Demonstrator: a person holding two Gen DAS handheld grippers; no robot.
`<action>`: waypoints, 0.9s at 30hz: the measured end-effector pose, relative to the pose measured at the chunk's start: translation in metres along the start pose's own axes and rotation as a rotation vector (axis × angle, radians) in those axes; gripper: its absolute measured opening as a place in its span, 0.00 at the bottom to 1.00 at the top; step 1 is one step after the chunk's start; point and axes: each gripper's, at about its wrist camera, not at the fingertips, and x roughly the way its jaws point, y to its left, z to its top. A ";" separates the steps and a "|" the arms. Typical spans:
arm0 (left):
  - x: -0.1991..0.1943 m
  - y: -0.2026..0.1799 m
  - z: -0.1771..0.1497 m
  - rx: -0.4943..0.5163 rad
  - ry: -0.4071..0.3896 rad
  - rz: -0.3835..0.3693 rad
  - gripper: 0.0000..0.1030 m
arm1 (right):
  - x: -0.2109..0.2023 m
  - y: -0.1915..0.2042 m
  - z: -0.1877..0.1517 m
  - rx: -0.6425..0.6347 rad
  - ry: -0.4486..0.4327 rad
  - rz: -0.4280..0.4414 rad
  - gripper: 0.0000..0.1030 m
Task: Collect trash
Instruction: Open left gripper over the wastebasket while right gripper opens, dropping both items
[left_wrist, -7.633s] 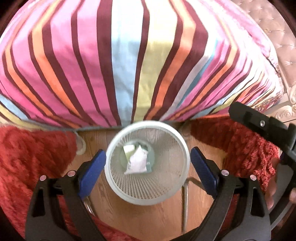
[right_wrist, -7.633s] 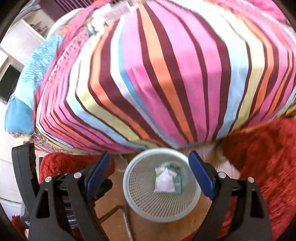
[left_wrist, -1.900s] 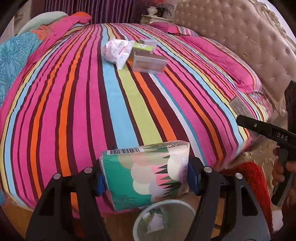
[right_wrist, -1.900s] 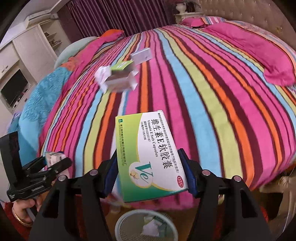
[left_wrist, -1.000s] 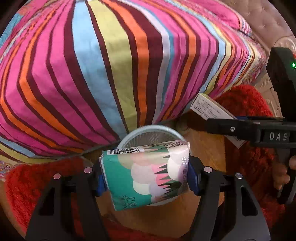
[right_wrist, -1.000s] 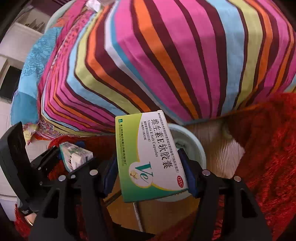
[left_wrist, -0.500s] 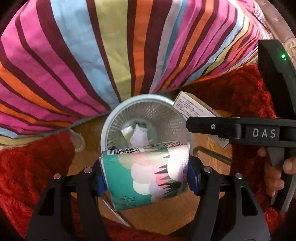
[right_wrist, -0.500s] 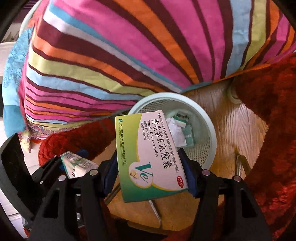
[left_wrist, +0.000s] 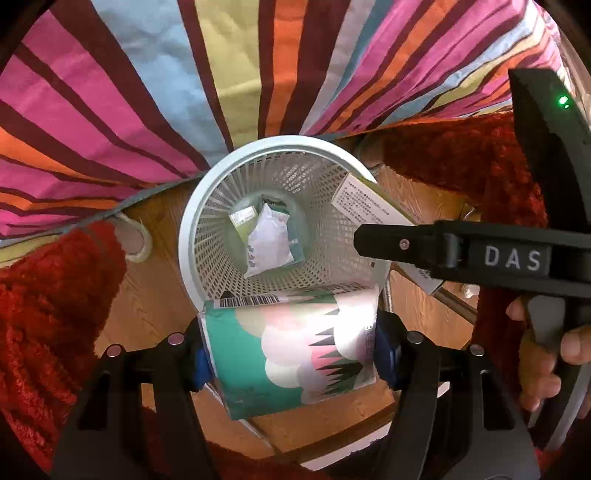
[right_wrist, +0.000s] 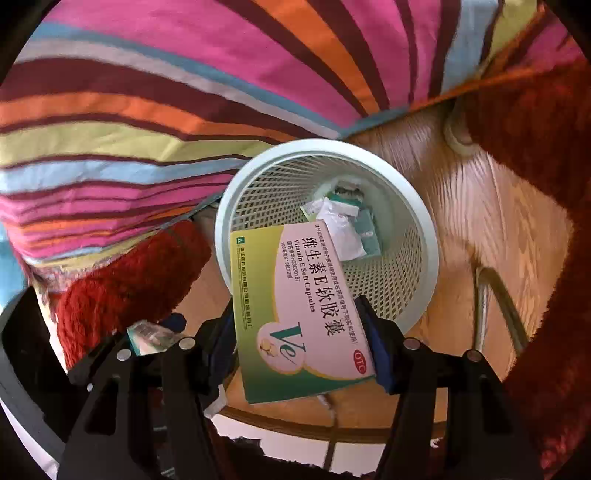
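My left gripper (left_wrist: 290, 350) is shut on a green tissue pack (left_wrist: 291, 343) with a barcode, held over the near rim of a white mesh waste basket (left_wrist: 207, 206). My right gripper (right_wrist: 301, 332) is shut on a green and white vitamin E capsule box (right_wrist: 299, 314), which hangs over the near left rim of the same basket (right_wrist: 421, 236). In the left wrist view that box (left_wrist: 369, 206) pokes over the basket's right side, with the right gripper's black body across it. Crumpled white wrappers (left_wrist: 267, 240) and small packets lie on the basket's bottom (right_wrist: 343, 232).
The basket stands on a wooden floor (right_wrist: 517, 236) against the hanging striped bedspread (left_wrist: 221, 74). A shaggy red rug (left_wrist: 40, 314) lies on both sides (right_wrist: 546, 147). A person's hand (left_wrist: 546, 354) holds the right gripper's handle. A metal bar (right_wrist: 484, 306) lies on the floor.
Both grippers have sunk and tipped further down toward the basket, which now looks larger and closer. Each still holds its item; the box now overhangs the rim.
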 end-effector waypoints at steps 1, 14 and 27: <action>0.002 0.002 0.001 -0.011 0.006 -0.007 0.63 | 0.003 -0.001 0.001 0.009 0.008 0.001 0.57; 0.024 0.009 0.010 -0.069 0.093 -0.001 0.82 | 0.017 0.001 0.009 0.000 0.053 -0.009 0.91; 0.017 0.013 0.011 -0.094 0.061 0.007 0.86 | 0.007 -0.002 0.010 0.002 0.013 -0.023 0.91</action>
